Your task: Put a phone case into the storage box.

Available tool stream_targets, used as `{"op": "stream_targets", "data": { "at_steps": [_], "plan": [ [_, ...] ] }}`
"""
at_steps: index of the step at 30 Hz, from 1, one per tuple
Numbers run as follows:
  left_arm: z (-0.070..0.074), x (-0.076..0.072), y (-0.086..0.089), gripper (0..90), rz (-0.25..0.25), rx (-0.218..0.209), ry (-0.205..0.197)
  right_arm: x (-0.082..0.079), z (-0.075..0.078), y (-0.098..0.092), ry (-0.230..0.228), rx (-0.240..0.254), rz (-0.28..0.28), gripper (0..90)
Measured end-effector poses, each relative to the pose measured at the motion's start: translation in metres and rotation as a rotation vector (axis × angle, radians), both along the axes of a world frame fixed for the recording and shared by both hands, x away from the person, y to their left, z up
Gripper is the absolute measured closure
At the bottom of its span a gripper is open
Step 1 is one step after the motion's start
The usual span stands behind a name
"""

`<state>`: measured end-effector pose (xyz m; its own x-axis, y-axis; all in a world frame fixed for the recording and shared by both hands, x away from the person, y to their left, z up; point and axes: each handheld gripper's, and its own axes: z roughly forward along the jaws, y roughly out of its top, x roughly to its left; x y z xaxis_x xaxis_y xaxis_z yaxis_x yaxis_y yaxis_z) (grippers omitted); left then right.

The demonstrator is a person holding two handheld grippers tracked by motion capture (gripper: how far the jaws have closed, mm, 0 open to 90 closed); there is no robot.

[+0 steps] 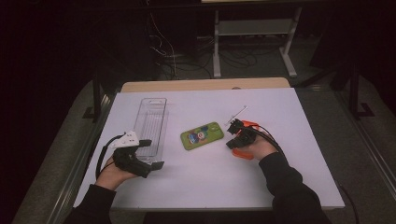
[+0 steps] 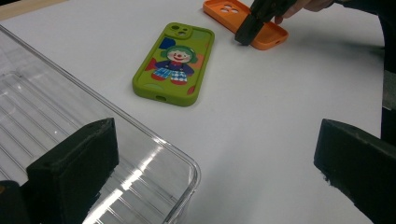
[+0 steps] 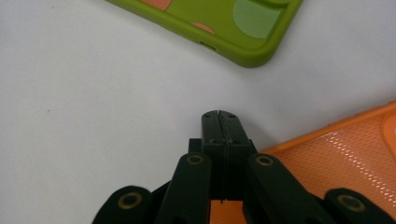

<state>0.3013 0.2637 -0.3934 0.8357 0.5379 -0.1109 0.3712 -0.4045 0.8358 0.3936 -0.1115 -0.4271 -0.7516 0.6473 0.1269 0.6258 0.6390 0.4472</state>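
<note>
Right gripper [image 3: 219, 116] fingers clenched on the rim of the orange case [image 2: 247, 21]: glossy, rectangular, lying right of center on the matte white bench [image 1: 210, 182]. Left gripper [image 1: 152, 154] fingers released, at the near end of a clear ribbed plastic tray [image 1: 150, 122]. Green clown-print case [image 1: 202, 136] lies between them. Dark room, cables on the floor.

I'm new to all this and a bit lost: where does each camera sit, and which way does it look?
High view: above the table, looking forward and down; both forearms enter below.
Left gripper view: on the left hand-held gripper, jaws wide apart, facing the clear bin and green phone case.
Right gripper view: on the right hand-held gripper, shut at the orange phone case.
All show both cases.
</note>
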Motion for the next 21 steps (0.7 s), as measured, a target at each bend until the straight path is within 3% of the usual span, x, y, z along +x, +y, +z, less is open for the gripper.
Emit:
{"op": "stream_targets", "data": {
  "at_steps": [9, 21],
  "plan": [
    [0.0, 0.0, 0.001, 0.0, -0.001, 0.001, -0.008, -0.002, 0.0, -0.002, 0.01, -0.018, -0.007, 88.7],
    [0.001, -0.001, 0.002, 0.0, 0.009, -0.011, 0.004, -0.01, 0.001, -0.02, 0.013, -0.057, -0.024, 88.7]
  ]
}}
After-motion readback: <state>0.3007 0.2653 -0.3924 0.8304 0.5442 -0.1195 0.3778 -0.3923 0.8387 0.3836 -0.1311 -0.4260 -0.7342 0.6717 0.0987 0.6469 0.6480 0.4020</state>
